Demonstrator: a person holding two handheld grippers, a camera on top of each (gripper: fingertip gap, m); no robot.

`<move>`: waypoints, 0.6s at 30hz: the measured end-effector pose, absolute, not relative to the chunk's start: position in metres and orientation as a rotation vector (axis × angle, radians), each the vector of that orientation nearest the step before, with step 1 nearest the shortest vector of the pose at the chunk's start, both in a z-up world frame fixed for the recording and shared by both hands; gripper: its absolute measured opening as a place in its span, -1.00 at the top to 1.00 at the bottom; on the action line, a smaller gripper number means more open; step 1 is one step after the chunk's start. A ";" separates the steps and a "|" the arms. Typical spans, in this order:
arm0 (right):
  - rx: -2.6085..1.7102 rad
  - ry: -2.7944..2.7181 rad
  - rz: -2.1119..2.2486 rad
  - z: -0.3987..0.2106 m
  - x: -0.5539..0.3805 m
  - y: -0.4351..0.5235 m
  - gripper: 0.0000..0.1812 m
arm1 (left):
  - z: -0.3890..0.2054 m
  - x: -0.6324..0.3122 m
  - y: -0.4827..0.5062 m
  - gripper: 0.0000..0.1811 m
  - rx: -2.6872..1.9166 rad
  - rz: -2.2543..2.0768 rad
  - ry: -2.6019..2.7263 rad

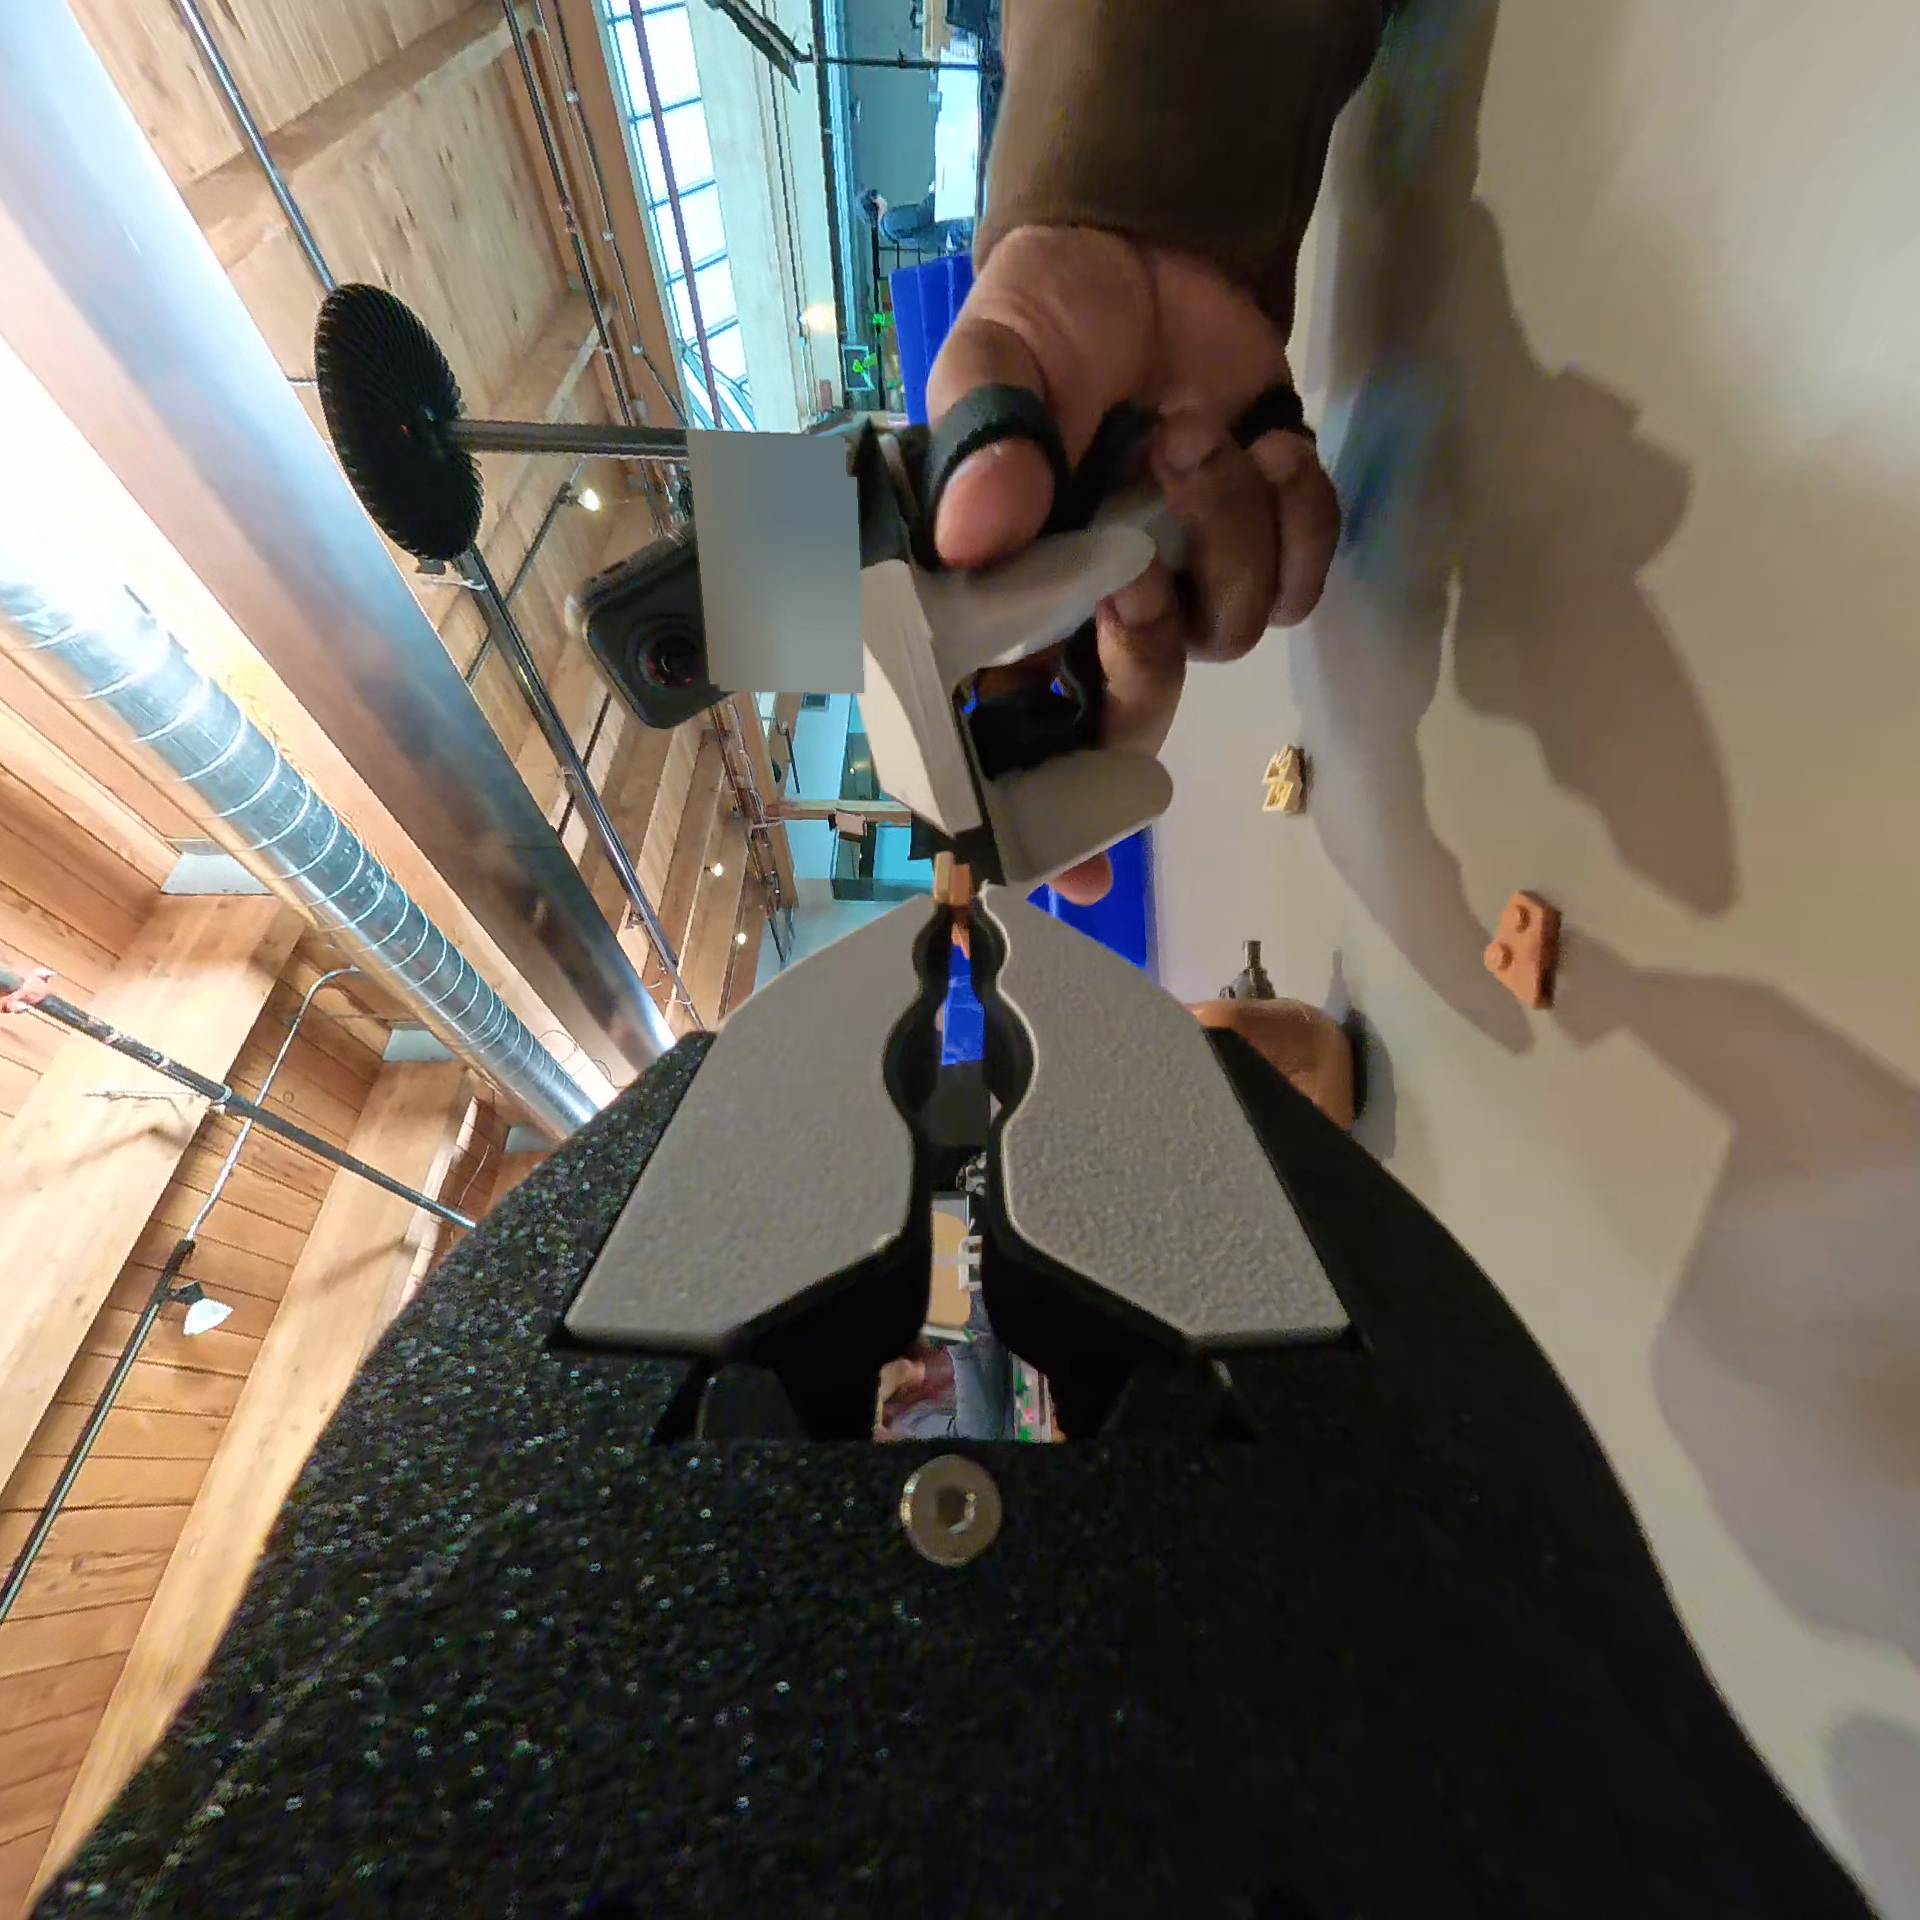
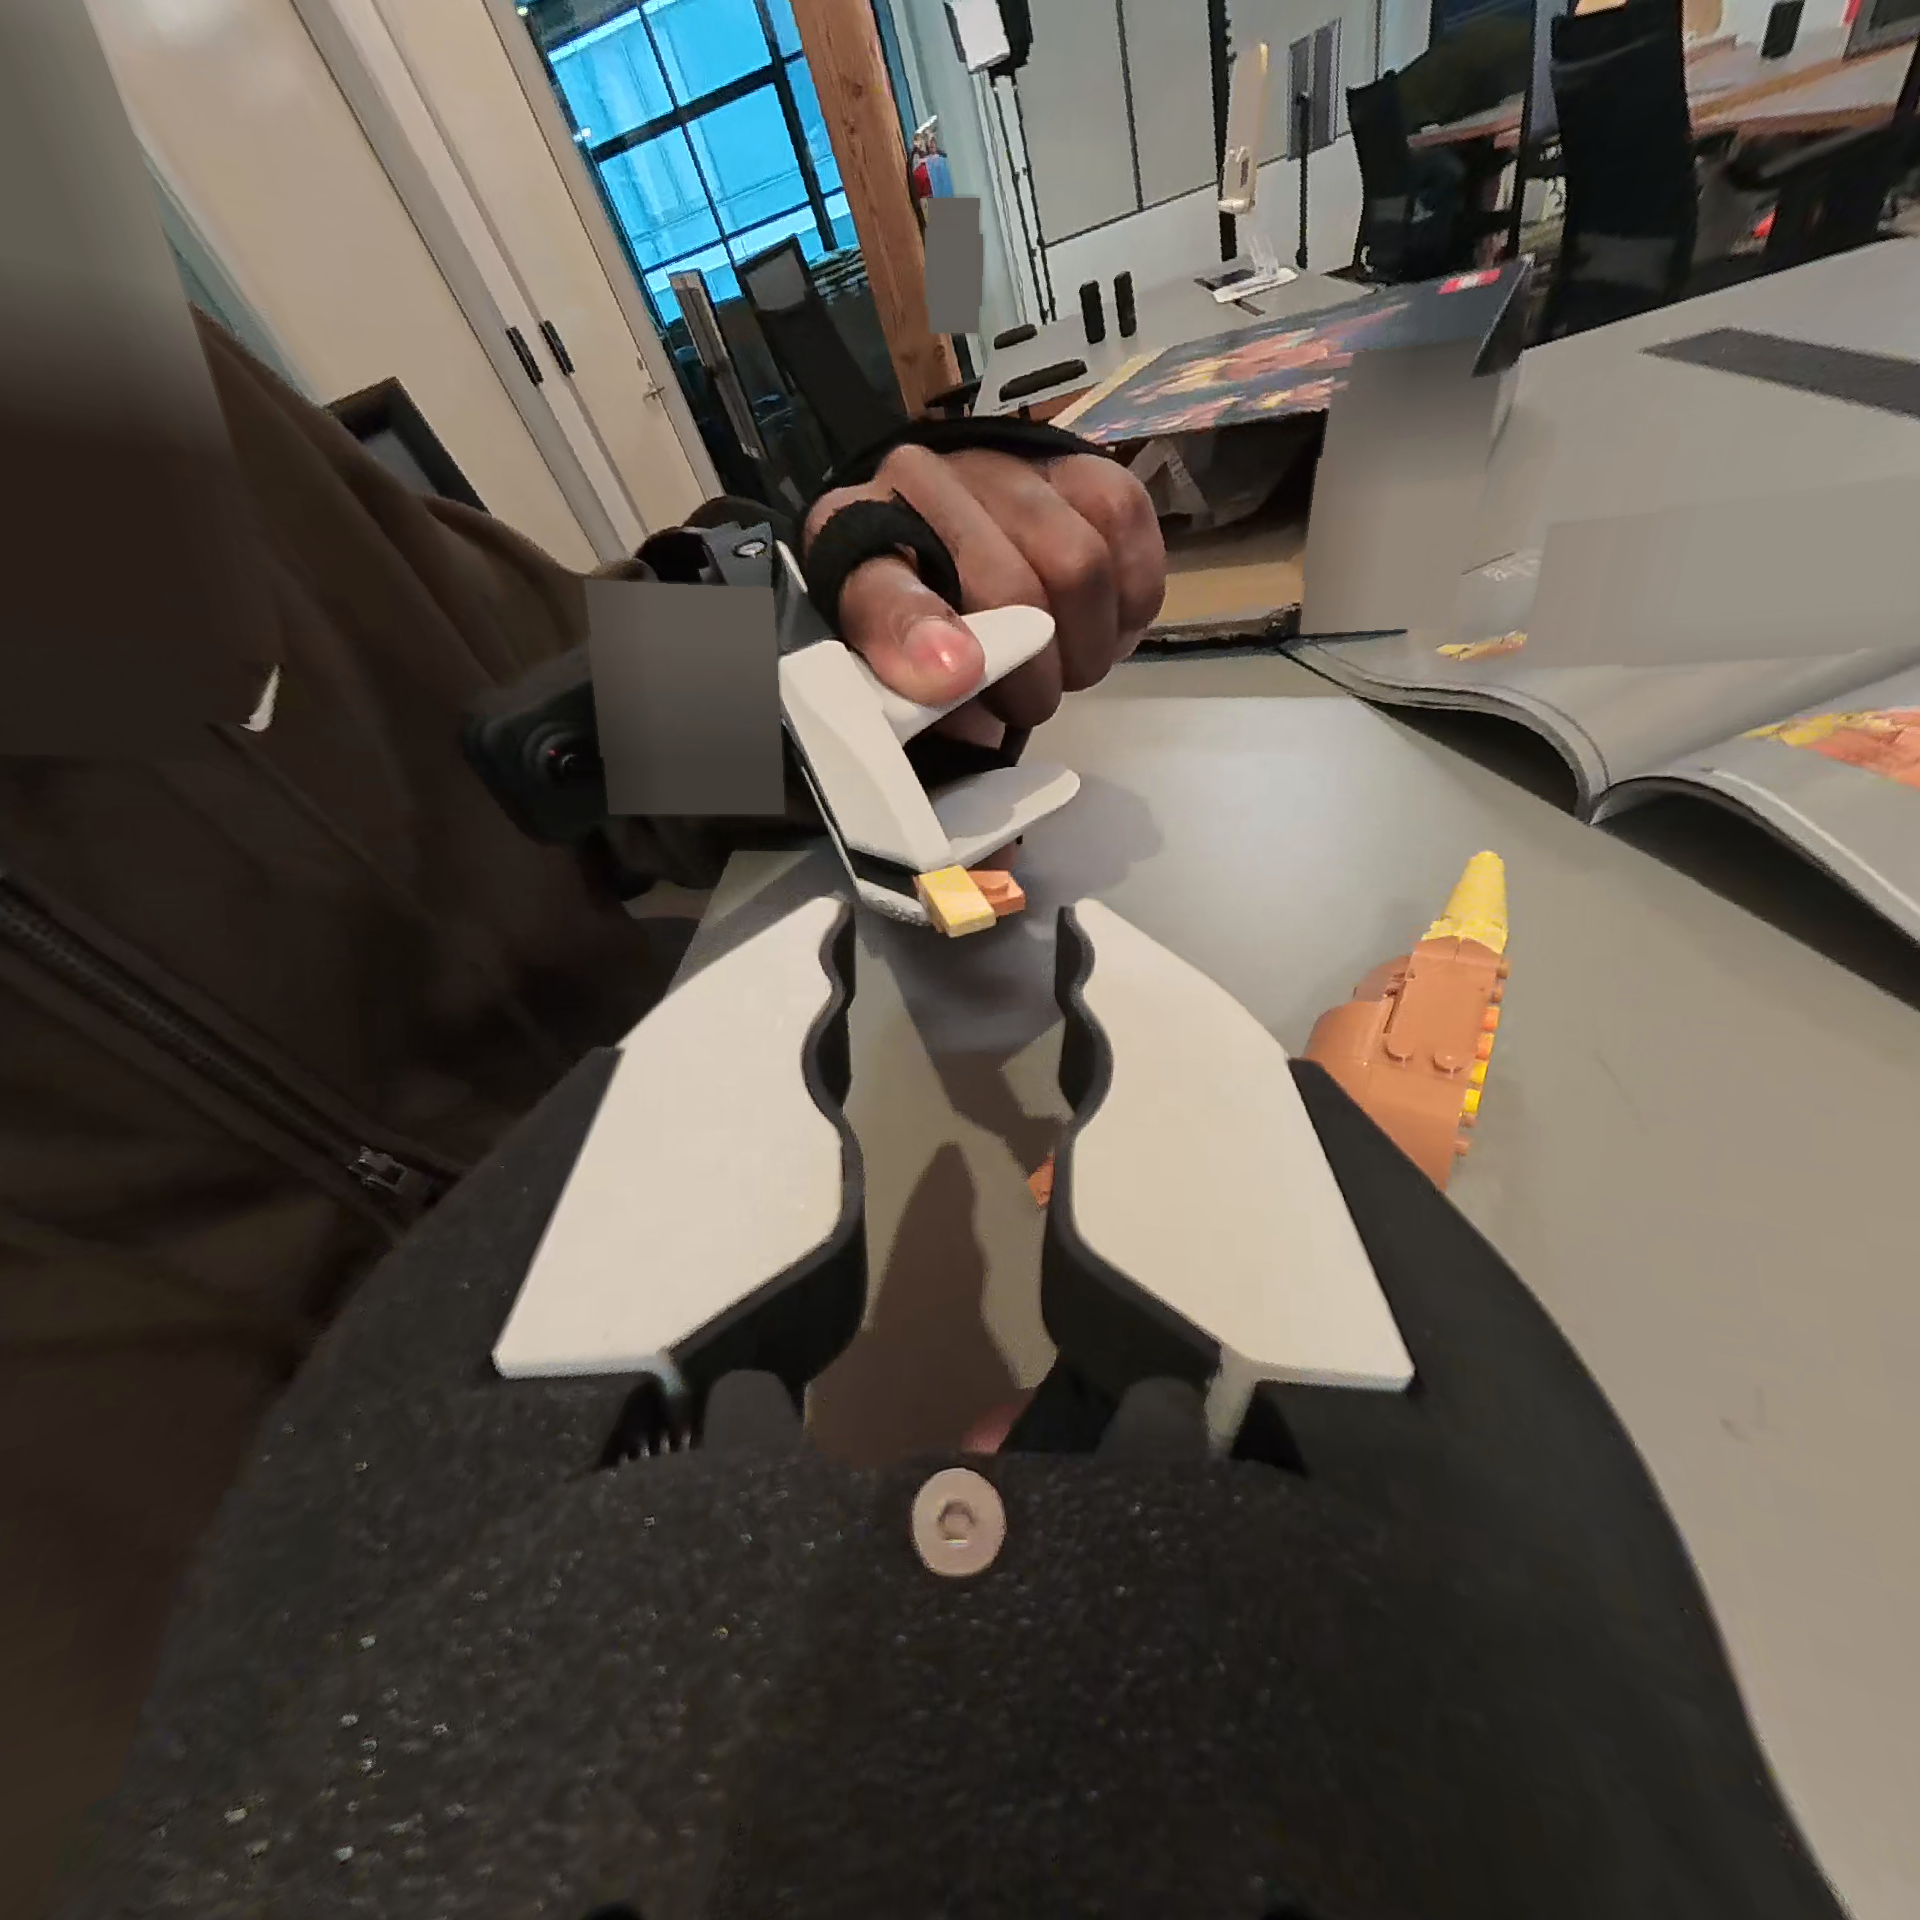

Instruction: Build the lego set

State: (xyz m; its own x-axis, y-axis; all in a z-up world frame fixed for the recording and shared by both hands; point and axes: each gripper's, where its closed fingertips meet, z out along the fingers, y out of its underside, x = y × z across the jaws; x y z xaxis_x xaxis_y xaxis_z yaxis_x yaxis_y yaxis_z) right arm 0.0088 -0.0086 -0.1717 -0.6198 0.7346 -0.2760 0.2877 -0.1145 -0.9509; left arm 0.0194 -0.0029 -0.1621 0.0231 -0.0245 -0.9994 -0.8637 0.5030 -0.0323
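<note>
Nearest, the right gripper (image 2: 956, 920) stands with fingers apart, empty. At its twelve o'clock the left gripper (image 2: 940, 883) clamps a small yellow-and-orange lego piece (image 2: 971, 900). At three o'clock, a brown lego build (image 2: 1403, 1049) lies on the grey table (image 2: 1558, 1299), its near end hidden behind the finger.

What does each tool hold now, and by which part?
Left tool grips the small yellow-orange lego piece by its yellow end. Right tool is open, empty.

Bright overhead light is being cast; soft shadows are being thrown on the table (image 1: 1558, 312). Edges are being bent, corners blurred.
</note>
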 end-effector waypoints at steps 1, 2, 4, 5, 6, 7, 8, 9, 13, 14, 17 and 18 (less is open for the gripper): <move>-1.112 -1.810 1.785 -0.171 0.009 -0.008 0.61 | -0.161 0.021 -0.004 0.97 -0.832 0.776 1.402; -1.101 -1.804 1.791 -0.170 0.010 -0.008 0.63 | -0.160 0.022 -0.006 0.97 -0.824 0.770 1.400; -1.083 -1.798 1.827 -0.167 0.012 -0.009 0.65 | -0.158 0.025 -0.008 0.97 -0.808 0.761 1.396; -1.073 -1.795 1.846 -0.166 0.013 -0.010 0.66 | -0.157 0.026 -0.009 0.97 -0.802 0.756 1.396; -1.061 -1.793 1.862 -0.164 0.014 -0.010 0.66 | -0.157 0.027 -0.010 0.97 -0.799 0.753 1.398; -1.049 -1.794 1.876 -0.163 0.015 -0.012 0.67 | -0.158 0.028 -0.010 0.97 -0.797 0.750 1.403; -1.039 -1.801 1.888 -0.163 0.016 -0.013 0.67 | -0.158 0.029 -0.011 0.97 -0.794 0.748 1.406; -1.033 -1.814 1.896 -0.163 0.017 -0.015 0.67 | -0.158 0.029 -0.011 0.97 -0.791 0.746 1.407; -1.024 -1.845 1.889 -0.167 0.018 -0.020 0.74 | -0.158 0.031 -0.013 0.97 -0.783 0.738 1.408; -1.024 -1.840 1.890 -0.167 0.018 -0.020 0.78 | -0.158 0.031 -0.013 0.97 -0.784 0.736 1.410; -1.028 -1.822 1.887 -0.166 0.017 -0.018 0.81 | -0.159 0.030 -0.012 0.97 -0.794 0.732 1.403; -1.028 -1.816 1.883 -0.166 0.016 -0.018 0.81 | -0.159 0.029 -0.011 0.97 -0.800 0.727 1.399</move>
